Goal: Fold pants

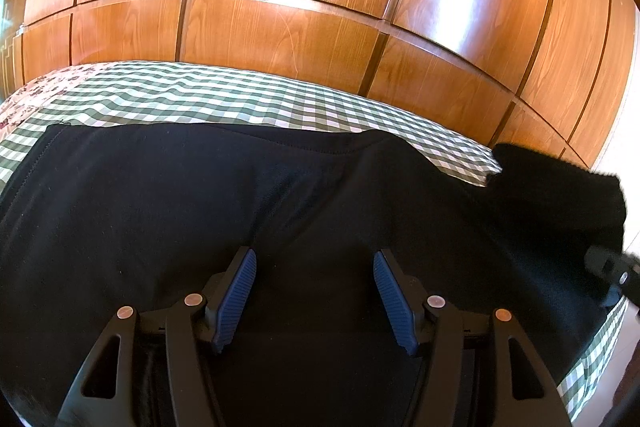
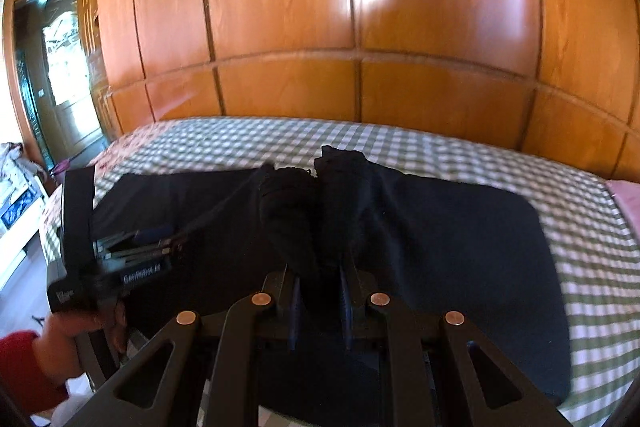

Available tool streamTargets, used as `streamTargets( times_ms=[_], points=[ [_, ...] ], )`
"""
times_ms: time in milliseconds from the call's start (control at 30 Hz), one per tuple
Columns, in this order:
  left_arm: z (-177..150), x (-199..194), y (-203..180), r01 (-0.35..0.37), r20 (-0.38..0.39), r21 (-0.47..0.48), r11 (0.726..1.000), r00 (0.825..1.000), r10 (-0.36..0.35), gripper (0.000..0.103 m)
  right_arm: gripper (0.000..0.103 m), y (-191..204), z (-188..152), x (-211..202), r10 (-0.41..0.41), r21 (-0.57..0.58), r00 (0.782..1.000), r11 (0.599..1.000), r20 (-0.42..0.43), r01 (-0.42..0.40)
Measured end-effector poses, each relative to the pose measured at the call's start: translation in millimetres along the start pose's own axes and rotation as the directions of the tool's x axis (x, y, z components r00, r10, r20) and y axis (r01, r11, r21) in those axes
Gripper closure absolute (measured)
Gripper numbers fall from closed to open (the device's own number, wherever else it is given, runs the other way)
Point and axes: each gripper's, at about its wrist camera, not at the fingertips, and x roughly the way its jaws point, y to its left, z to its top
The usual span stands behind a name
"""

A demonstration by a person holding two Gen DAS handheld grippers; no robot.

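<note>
Pants (image 1: 280,195) in black cloth lie spread across the green-and-white checked bed sheet (image 1: 200,95), and we see them fill most of the left wrist view. Our left gripper (image 1: 314,259) hovers low over the dark fabric with its blue ribbed pads (image 1: 236,291) well apart, nothing between them. At the right edge of that view a bunched end of the cloth rises off the bed, with part of the other tool just below it.

From the right wrist camera, our right gripper (image 2: 318,279) has its fingers drawn close together on a gathered, crumpled bunch of the pants (image 2: 460,227), which stands up in front of the fingertips while the rest lies flat on the sheet (image 2: 580,227). The left gripper (image 2: 136,243) shows at the left of this view, blurred, held by a hand (image 2: 80,327) with a red sleeve (image 2: 24,363). Behind the bed runs a glossy wooden panelled wardrobe (image 2: 360,7), and a doorway (image 2: 52,67) opens at the far left.
</note>
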Motion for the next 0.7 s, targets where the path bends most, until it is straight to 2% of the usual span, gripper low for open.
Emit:
streamTargets(
  times_ms=[167, 533, 700],
  points=[
    [0, 0, 0, 0.0, 0.001, -0.002, 1.0, 1.0, 0.0, 0.041, 0.086, 10, -8, 13, 0.018, -0.012, 0.999, 1.0, -0.04, -0.019],
    [0, 0, -1, 0.0, 0.001, -0.002, 1.0, 1.0, 0.0, 0.041, 0.086, 29, -5, 27, 0.05, -0.049, 0.997, 0.997, -0.054, -0.053],
    [0, 0, -1, -0.002, 0.001, -0.003, 1.0, 1.0, 0.002, 0.041, 0.085, 32, -17, 48, 0.049, -0.076, 0.989, 0.995, -0.141, -0.06]
  ],
)
